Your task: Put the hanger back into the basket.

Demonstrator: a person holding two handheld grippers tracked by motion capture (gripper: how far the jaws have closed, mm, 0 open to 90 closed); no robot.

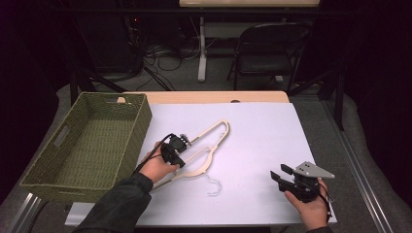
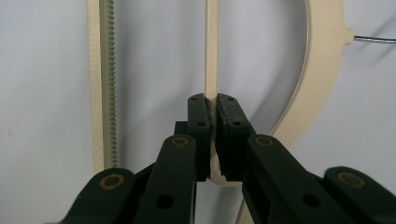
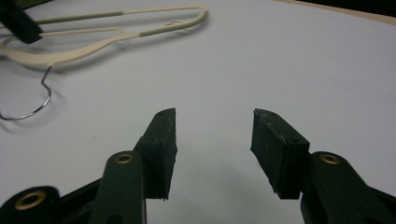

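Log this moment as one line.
left gripper: shut on hanger bar | right gripper: open, idle | basket: left of hanger

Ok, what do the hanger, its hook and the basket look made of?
Hanger: cream, matte, probably moulded plastic, going by its even colour and the ribbed greenish strip along its bar.
Hook: thin grey wire with a slight shine, likely metal.
Basket: olive green, visibly woven, perhaps cord or paper rope; I cannot tell which.

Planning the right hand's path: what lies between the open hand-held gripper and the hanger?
Nothing but bare white table cover lies between the right hand-held gripper and the hanger, as the right gripper view shows.
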